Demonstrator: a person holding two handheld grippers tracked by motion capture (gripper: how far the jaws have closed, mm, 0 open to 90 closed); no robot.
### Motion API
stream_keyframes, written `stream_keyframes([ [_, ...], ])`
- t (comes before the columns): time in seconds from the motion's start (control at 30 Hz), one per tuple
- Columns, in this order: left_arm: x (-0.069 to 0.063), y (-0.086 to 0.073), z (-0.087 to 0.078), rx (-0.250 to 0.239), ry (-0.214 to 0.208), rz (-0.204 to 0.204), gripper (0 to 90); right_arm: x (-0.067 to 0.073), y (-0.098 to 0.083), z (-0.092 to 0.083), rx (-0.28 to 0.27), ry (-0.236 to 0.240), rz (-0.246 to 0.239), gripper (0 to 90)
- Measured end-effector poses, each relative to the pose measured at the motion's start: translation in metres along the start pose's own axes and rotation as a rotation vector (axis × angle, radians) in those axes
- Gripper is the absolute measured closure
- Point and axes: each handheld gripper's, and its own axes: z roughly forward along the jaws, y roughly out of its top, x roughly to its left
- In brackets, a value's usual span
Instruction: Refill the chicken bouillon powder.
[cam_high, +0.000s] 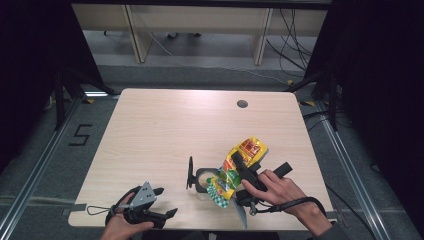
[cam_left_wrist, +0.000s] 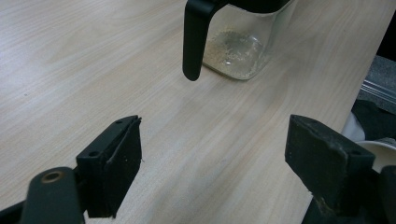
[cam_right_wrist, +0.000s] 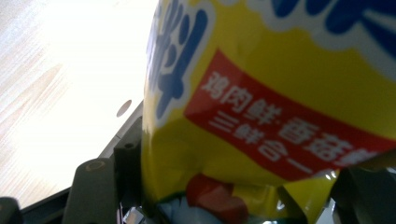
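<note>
Our left tongs (cam_left_wrist: 212, 161) stand wide and empty; right tongs (cam_high: 239, 169) pinch the soft, crinkly, light bag (cam_high: 235, 172) mid-body over the fragile glass jug (cam_left_wrist: 236, 44).

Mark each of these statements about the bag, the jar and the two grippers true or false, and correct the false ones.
1. The right gripper is clamped on a yellow bag. True.
2. The yellow bag lies flat on the table. False: it is held tilted above the glass jar, lower end over the jar's opening.
3. The left gripper has its jaws wide apart with nothing between them. True.
4. The glass jar is filled to the brim. False: in the left gripper view only a thin layer of pale granules covers its bottom.
5. The jar has a black handle. True.
</note>
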Motion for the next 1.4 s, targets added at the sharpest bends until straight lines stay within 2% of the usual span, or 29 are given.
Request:
stream_keyframes([
  [0.07,0.0026,0.0006,-0.0003,0.008,0.003,0.036,18.4,0.0002,-0.0005,0.0007,-0.001,-0.006,0.0,35.1],
  [0.1,0.0017,0.0001,0.0002,0.003,0.004,0.02,18.4,0.0009,-0.0008,0.0,0.006,-0.031,0.005,35.1],
  [0.13,0.0008,-0.0003,0.0006,0.002,0.004,0.003,18.4,0.0002,-0.0013,0.0003,0.001,-0.009,0.008,35.1],
  [0.17,0.0014,-0.0001,0.0005,0.003,0.003,0.016,18.4,0.0003,-0.0015,0.0001,0.0,-0.008,0.005,35.1],
  [0.23,0.0005,-0.0003,0.0006,0.003,0.004,0.005,18.4,0.0007,-0.0019,-0.0005,0.004,-0.008,0.008,35.1],
  [0.27,0.0016,0.0,0.0001,0.015,0.01,0.02,18.4,0.0019,-0.0016,-0.001,0.012,-0.03,0.004,35.1],
  [0.3,0.0017,0.0,0.0001,0.014,0.01,0.019,18.4,0.0015,-0.0019,-0.0003,0.005,-0.005,0.002,35.1],
  [0.33,0.0016,0.0,0.0001,0.008,0.008,0.021,18.4,0.0017,-0.0024,-0.0005,0.007,-0.005,0.005,35.1],
  [0.37,0.0014,0.0,0.0005,0.002,0.003,0.017,18.4,0.0023,-0.0026,-0.0012,0.015,-0.029,0.006,35.1],
  [0.4,0.0012,-0.0005,0.001,0.0,0.005,0.011,18.4,0.0009,-0.0031,-0.0002,0.006,-0.005,0.001,35.1],
  [0.47,0.0008,-0.0007,0.0014,0.001,0.006,0.005,18.4,0.0007,-0.0039,-0.0013,0.019,0.001,0.006,35.1],
  [0.53,0.0009,-0.0003,0.0005,0.005,0.005,0.008,18.4,0.0017,-0.0046,-0.0016,0.021,-0.031,0.004,35.2],
  [0.57,-0.0001,0.0001,0.0003,-0.004,0.001,-0.001,18.4,0.0005,-0.0053,-0.0009,0.01,-0.005,0.0,35.1],
  [0.6,0.0027,0.0006,-0.0011,0.016,0.008,0.038,18.4,0.0044,-0.0052,-0.0033,0.039,-0.026,0.034,35.1],
  [0.63,0.0031,0.0006,-0.0008,0.014,0.007,0.042,18.4,0.0024,-0.0052,-0.0018,0.021,0.0,0.008,35.2],
  [0.67,0.0017,0.0002,-0.0004,0.009,0.008,0.022,18.4,0.0017,-0.0055,-0.0029,0.022,-0.006,0.009,35.2],
  [0.73,0.0022,0.0004,0.0002,0.002,0.002,0.033,18.4,0.0058,-0.0056,-0.0054,0.058,0.004,0.068,35.1],
  [0.8,0.0017,0.0,0.0001,0.013,0.01,0.019,18.4,0.0005,-0.0059,-0.0016,0.011,0.0,-0.011,35.2],
  [0.87,0.0034,0.0008,-0.0011,0.019,0.008,0.047,18.4,-0.0005,-0.0063,-0.0009,0.004,0.001,-0.021,35.2],
  [1.0,0.0027,0.0007,-0.0006,0.011,0.006,0.039,18.4,-0.0025,-0.0055,-0.001,0.0,0.007,-0.045,35.2],
  [1.03,0.0023,0.0003,-0.0003,0.012,0.008,0.033,18.4,0.0013,-0.0055,-0.0035,0.03,0.004,0.015,35.2],
  [1.07,0.0001,-0.0001,0.0007,-0.007,0.002,-0.001,18.4,-0.0014,-0.0052,-0.0011,0.0,0.001,-0.027,35.2],
  [1.1,0.0029,0.0006,-0.0007,0.011,0.006,0.042,18.4,0.0011,-0.0053,-0.0025,0.02,-0.003,0.011,35.2],
  [1.13,0.0032,0.0009,-0.0011,0.016,0.007,0.046,18.4,-0.0018,-0.005,-0.0007,-0.003,0.001,-0.031,35.2],
  [1.23,0.0036,0.0008,-0.0012,0.018,0.007,0.048,18.4,0.0029,-0.0053,-0.0033,0.032,0.003,0.034,35.2],
  [1.3,0.0035,0.0009,-0.0012,0.018,0.006,0.048,18.4,0.0028,-0.0052,-0.0038,0.041,0.008,0.036,35.2],
  [1.33,0.0032,0.0008,-0.0009,0.016,0.006,0.045,18.4,0.0023,-0.0053,-0.0035,0.037,0.007,0.029,35.3],
  [1.37,0.0032,0.0006,-0.0005,0.01,0.005,0.045,18.4,-0.0031,-0.0051,-0.0004,-0.005,0.009,-0.048,35.6],
  [1.4,0.0032,0.0008,-0.0009,0.015,0.006,0.046,18.4,0.0005,-0.0052,-0.0026,0.025,0.004,0.005,35.6],
])
